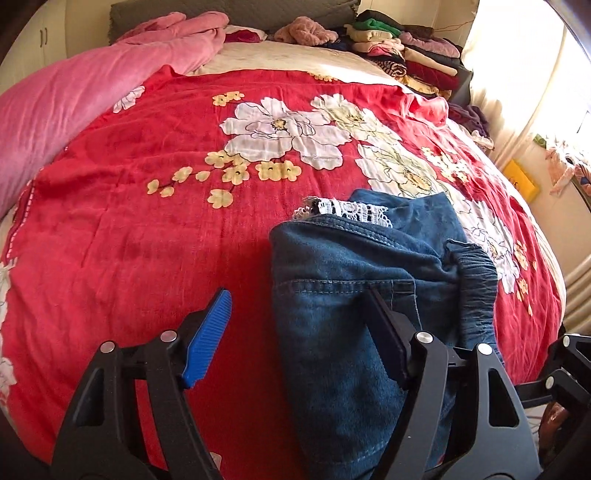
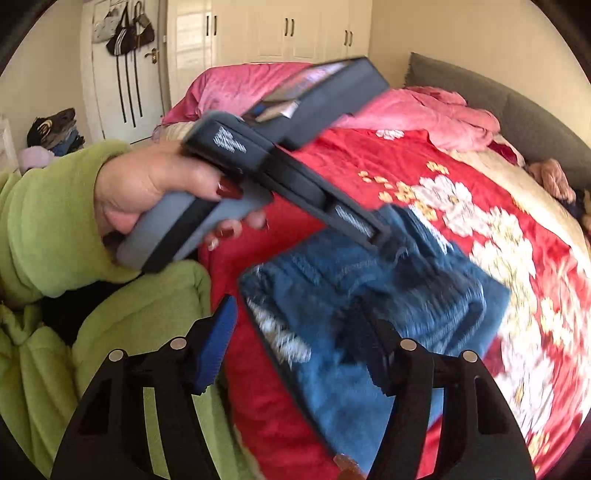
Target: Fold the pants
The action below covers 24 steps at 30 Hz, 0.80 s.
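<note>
Blue denim pants (image 1: 354, 288) with a white lace hem lie folded on the red floral blanket (image 1: 147, 240) near the bed's front edge. My left gripper (image 1: 299, 314) is open and empty; its right finger rests over the denim, its blue left pad (image 1: 208, 332) over the blanket. In the right wrist view the pants (image 2: 369, 302) look blurred. My right gripper (image 2: 299, 325) is open and empty just above them. The left gripper's body (image 2: 288, 155), held by a hand in a green sleeve, reaches over the pants.
A pink quilt (image 1: 74, 103) lies along the bed's left side. Stacks of folded clothes (image 1: 402, 48) sit at the far right by the grey headboard (image 2: 517, 110). White wardrobes (image 2: 277, 29) and a door with hanging bags stand behind.
</note>
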Available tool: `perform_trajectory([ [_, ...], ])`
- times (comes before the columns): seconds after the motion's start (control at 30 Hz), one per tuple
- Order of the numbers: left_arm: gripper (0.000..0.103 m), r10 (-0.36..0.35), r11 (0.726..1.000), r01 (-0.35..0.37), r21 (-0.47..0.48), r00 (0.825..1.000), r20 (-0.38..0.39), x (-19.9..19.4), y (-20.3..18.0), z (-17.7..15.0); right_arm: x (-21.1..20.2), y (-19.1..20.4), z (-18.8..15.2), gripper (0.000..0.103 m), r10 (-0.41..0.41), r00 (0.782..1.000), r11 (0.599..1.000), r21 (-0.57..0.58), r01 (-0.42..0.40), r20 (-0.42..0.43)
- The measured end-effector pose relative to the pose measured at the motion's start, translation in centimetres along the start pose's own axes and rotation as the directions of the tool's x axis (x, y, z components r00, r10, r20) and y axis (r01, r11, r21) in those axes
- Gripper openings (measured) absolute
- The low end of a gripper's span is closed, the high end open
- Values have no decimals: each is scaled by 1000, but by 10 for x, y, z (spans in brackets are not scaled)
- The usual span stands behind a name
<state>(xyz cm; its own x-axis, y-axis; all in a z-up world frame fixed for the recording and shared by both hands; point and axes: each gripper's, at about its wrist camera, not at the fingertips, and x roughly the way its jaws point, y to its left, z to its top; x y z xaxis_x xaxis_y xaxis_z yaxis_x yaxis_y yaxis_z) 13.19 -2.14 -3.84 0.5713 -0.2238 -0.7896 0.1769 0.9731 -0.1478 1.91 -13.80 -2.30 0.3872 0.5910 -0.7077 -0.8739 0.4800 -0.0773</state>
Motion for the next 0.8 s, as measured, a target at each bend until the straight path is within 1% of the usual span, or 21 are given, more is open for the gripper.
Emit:
perform_trajectory([
  [0.03,65,1,1000,-1,1,1000,0,1,0,0,7,-1,2,61,2,1000,1000,-10,-2,-11],
  [0.07,65,-1,1000,1,0,1000,-1,2,0,-1,15,-2,2,53,0,1000,1000,-15,0,-30],
  [0.1,65,-2,1000,2,1,1000,-1,3,0,-1,27,-3,1,39,21,998,1000,-15,-22,-67],
  [0.13,65,-1,1000,1,1,1000,-2,4,0,-1,30,-2,0,15,60,995,998,-12,-61,-80],
  [0.17,65,0,1000,0,1,1000,-3,4,1,-2,30,2,-1,12,89,993,996,-16,-90,-80],
  [0.23,65,-8,1000,8,-6,1000,-2,4,3,-3,22,10,-4,12,98,992,993,-53,-102,-74],
  [0.27,65,-16,1000,16,-11,1000,2,3,4,-4,20,11,-7,12,104,992,993,-54,-108,-74],
  [0.4,65,-28,999,29,-24,999,30,-2,4,-6,30,9,-18,12,84,989,996,15,-83,-122],
  [0.5,65,-14,1000,14,-12,999,45,-9,1,-9,25,14,-16,19,93,990,995,51,-88,-105],
  [0.7,69,-4,1000,5,-14,997,75,-22,1,-11,-7,1,-10,25,106,994,983,157,-100,-33],
  [0.77,73,-4,1000,6,-23,996,86,-25,2,-11,-19,-6,-10,35,85,996,979,189,-82,-9],
  [0.8,73,0,1000,3,-25,996,92,-28,3,-11,-24,-11,-10,37,68,998,976,206,-68,4],
])
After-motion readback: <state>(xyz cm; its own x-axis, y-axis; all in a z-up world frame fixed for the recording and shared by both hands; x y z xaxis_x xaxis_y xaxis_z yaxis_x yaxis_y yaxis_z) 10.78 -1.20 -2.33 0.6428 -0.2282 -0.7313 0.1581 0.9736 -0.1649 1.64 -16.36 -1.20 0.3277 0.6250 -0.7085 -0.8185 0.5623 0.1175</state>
